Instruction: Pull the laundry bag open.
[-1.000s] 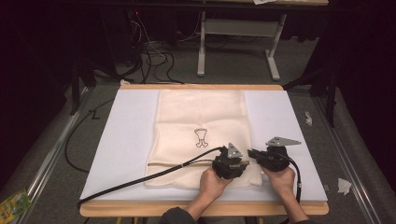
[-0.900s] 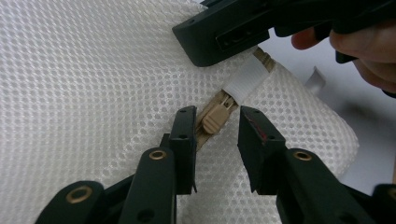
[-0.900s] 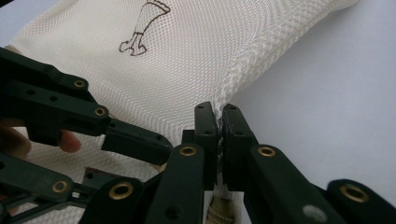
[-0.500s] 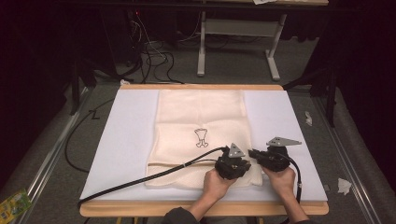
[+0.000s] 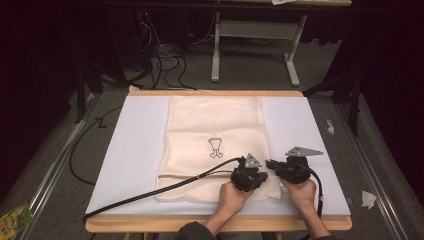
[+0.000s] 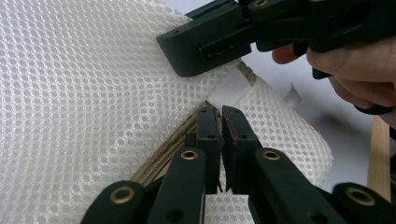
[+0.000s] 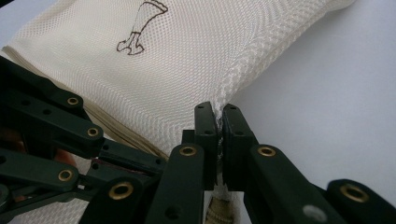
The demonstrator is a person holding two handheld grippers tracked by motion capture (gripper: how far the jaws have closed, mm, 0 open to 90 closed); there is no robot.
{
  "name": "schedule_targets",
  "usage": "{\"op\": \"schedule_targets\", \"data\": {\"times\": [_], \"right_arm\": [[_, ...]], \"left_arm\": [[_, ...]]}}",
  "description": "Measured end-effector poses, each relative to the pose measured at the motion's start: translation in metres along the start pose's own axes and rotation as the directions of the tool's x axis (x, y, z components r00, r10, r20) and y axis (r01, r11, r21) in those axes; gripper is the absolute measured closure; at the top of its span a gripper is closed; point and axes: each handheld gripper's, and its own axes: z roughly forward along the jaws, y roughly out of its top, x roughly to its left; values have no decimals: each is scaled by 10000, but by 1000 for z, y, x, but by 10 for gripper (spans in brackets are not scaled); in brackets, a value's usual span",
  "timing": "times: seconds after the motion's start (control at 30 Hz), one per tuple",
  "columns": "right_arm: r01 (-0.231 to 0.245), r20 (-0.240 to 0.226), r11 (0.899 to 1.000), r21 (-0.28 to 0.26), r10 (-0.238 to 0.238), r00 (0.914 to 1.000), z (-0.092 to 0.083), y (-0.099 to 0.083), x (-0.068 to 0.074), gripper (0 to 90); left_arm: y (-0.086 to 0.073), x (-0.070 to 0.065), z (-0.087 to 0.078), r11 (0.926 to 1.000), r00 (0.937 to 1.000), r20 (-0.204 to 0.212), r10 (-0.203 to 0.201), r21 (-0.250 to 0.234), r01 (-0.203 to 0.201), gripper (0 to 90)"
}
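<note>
A cream mesh bag (image 5: 215,130) with a small dark drawing lies flat on the white mat (image 5: 135,150). Both grippers meet at its near right corner. My left gripper (image 5: 257,175) (image 6: 220,114) has just been closing; its jaws now pinch the bag's edge by the tan zipper (image 6: 163,154), just below a white tab (image 6: 231,86). My right gripper (image 5: 270,164) (image 7: 218,112) is shut on the bag's side seam, a thin fold of mesh between its jaws. Each gripper view also shows the other gripper close by, the right (image 6: 205,42) and the left (image 7: 46,126).
The left gripper's black cable (image 5: 150,192) trails across the mat to the near left edge. The wooden table edge (image 5: 200,223) runs along the front. More cables and metal table legs (image 5: 216,50) stand on the floor behind, with paper scraps (image 5: 369,199) at the right.
</note>
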Motion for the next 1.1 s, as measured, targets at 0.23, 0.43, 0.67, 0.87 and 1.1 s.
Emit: {"op": "schedule_targets", "data": {"times": [0.23,0.43,0.67,0.87,1.1], "right_arm": [[3,1,10000,-77,-3,10000,-1,-1,0,877],[-39,1,10000,-74,39,10000,-1,-4,-2,877],[41,-44,10000,29,-41,10000,0,-4,-3,877],[154,65,9998,141,-155,9999,1,-5,-2,877],[213,187,9995,252,-218,9996,2,-5,-3,877]], "left_arm": [[0,0,-2,9998,9998,21,176,6,-176,864],[1,2,-3,9998,9999,65,114,166,-115,866],[1,-1,-5,9994,9996,-94,258,241,-256,867],[1,1,-6,9988,9993,-93,362,338,-359,867],[-1,1,-11,9963,9963,-512,684,553,-656,867]]}}
